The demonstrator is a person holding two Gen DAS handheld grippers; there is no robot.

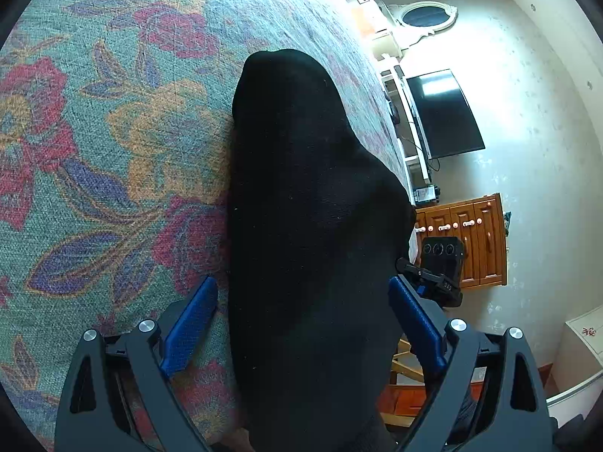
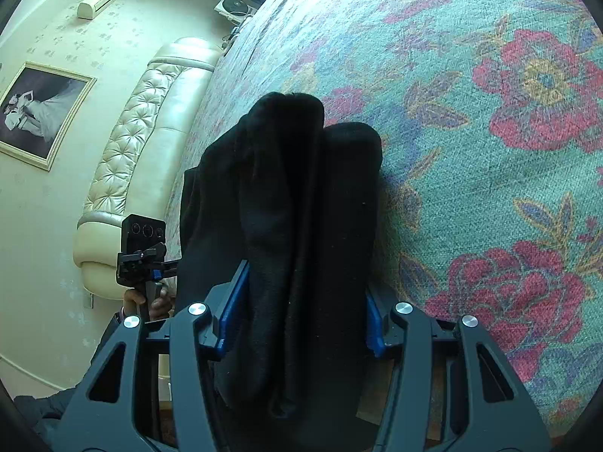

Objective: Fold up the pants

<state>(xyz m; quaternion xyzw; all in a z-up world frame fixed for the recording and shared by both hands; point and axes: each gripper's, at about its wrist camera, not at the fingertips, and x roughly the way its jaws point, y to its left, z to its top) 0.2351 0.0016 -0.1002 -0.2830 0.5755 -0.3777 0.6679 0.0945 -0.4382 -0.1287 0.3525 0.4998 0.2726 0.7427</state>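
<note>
The black pants [image 1: 294, 150] lie in a long bunched strip on a floral bedspread [image 1: 113, 150], near its edge. My left gripper [image 1: 303, 284] straddles the strip with its blue pads wide apart. The left pad stands just clear of the cloth, so this gripper is open. In the right wrist view the pants [image 2: 286, 173] show as several thick folds side by side. My right gripper [image 2: 306, 278] has both blue pads pressed against the bundle, shut on it. A hand [image 2: 154, 303] holds the left gripper's handle at the left of that view.
The bedspread [image 2: 490, 188] stretches wide beyond the pants. A cream tufted headboard [image 2: 143, 132] and a framed picture [image 2: 41, 113] are off the bed's side. Past the bed edge in the left wrist view stand a television [image 1: 444, 113] and a wooden cabinet [image 1: 471, 241].
</note>
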